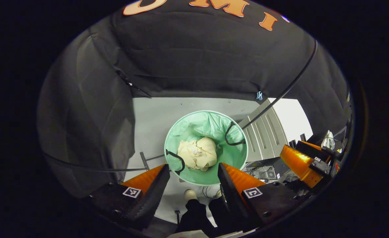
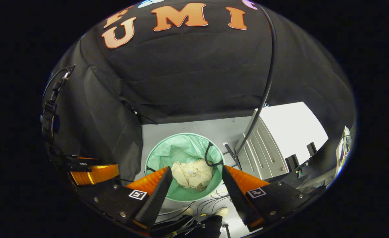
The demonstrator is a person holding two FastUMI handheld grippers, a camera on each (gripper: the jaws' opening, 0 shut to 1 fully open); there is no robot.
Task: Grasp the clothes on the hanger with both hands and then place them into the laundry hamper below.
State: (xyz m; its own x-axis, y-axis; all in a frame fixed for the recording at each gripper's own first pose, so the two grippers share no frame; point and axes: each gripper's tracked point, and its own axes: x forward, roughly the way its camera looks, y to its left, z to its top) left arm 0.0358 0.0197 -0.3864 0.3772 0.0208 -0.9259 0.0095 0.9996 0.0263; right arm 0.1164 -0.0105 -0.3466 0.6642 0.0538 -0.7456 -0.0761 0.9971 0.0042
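A crumpled cream garment (image 1: 198,153) lies at the bottom of the round green laundry hamper (image 1: 177,132) on the grey floor. In the left gripper view my left gripper (image 1: 192,180) hovers high above the hamper, open, nothing between its fingers. My right gripper (image 1: 308,162) appears at the right edge there. In the right gripper view the same garment (image 2: 192,174) rests inside the hamper (image 2: 168,148), and my right gripper (image 2: 196,190) hangs open above it, holding nothing. The left gripper (image 2: 92,173) shows at the left of that view.
A grey ribbed cabinet (image 1: 263,132) stands right of the hamper (image 2: 260,152). A black cable (image 1: 280,96) arcs across toward the hamper, and thin rods cross the floor. The person's legs and shoe (image 1: 190,195) stand just below the hamper. Black cloth walls surround the floor.
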